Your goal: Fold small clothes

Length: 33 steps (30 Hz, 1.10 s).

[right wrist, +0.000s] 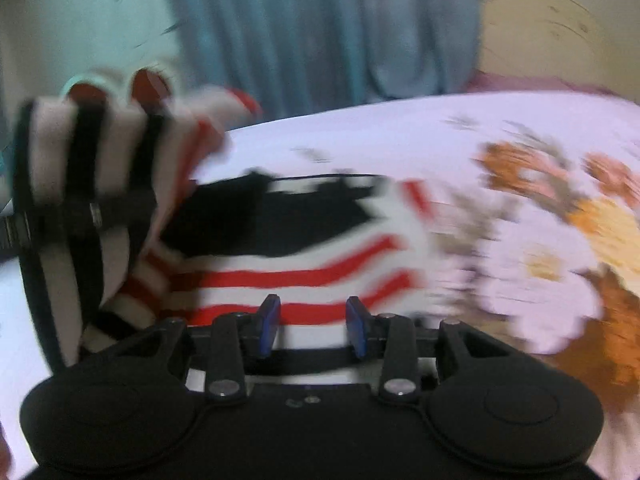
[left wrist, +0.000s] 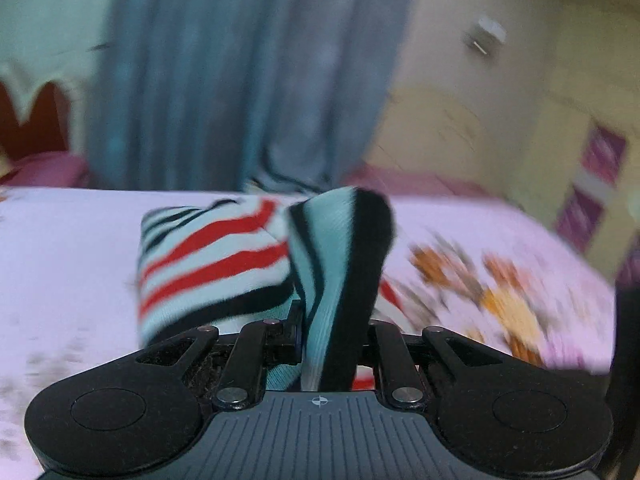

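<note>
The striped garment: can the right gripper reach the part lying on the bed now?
Probably yes. The right gripper stands open just over the striped garment on the bed, nothing between them.

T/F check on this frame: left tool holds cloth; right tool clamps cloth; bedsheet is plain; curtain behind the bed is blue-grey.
1. The left tool is shut on the striped garment. True.
2. The right tool is clamped on the garment. False: its pads stand apart, with the cloth beyond them.
3. The bedsheet is plain. False: it carries an orange flower print.
4. A blue-grey curtain hangs behind the bed. True.
</note>
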Tool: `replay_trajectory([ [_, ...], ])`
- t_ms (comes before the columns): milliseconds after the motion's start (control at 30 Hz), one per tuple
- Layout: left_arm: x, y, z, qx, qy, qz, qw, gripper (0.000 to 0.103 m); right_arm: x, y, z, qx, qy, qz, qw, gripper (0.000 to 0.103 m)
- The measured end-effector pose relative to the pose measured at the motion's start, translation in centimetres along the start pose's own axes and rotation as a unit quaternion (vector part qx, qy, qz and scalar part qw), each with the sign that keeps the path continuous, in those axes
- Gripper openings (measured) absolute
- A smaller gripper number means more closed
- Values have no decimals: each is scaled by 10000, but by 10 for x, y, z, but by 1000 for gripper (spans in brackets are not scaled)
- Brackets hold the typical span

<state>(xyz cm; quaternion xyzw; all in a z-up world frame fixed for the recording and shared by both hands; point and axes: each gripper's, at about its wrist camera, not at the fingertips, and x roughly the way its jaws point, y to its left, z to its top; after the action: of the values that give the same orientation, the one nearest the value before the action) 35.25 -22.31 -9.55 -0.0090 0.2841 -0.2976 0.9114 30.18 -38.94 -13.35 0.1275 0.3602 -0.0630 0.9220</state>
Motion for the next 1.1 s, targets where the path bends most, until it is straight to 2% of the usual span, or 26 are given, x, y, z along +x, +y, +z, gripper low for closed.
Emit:
replay_trajectory([
  [100,26,-36,-24,498,558,-10,9972,16,-8,-40,-1,326,43,-154,9993,37],
  [167,27,-49,-40,840,564,216,9946,20,-13,-61,-1,498,76,-97,9987,37],
  [233,18,-51,-43,929,528,103,9942,46,-16,-70,3,607,38,-57,9981,37],
  [333,1,-57,-41,827,569,-136,9949,66,-19,-78,10,825,-79,223,9963,40],
  [467,-36,-49,-40,681,490,-302,9960,67,-3,-81,23,1202,202,1083,9866,46],
  [567,-65,-25,-34,205,212,-95,9995,68,15,-74,24,1377,557,1520,9772,49],
  [633,-80,-6,-30,-68,52,202,9998,68,27,-71,23,1443,681,1618,9738,54],
  [700,-87,13,-26,-172,26,545,9984,69,36,-72,26,1599,755,1724,9690,54],
  [800,-89,40,-27,-491,83,910,9946,69,26,-74,30,1744,532,1802,9666,54],
  [867,-87,52,-28,-669,121,1023,9924,69,27,-74,36,1648,503,1775,9689,55],
  [1000,-63,64,-33,-889,274,1090,9897,69,49,-68,31,1593,979,1837,9650,57],
  [1100,-41,63,-37,-972,291,1062,9892,69,57,-62,27,1450,1001,1695,9697,49],
])
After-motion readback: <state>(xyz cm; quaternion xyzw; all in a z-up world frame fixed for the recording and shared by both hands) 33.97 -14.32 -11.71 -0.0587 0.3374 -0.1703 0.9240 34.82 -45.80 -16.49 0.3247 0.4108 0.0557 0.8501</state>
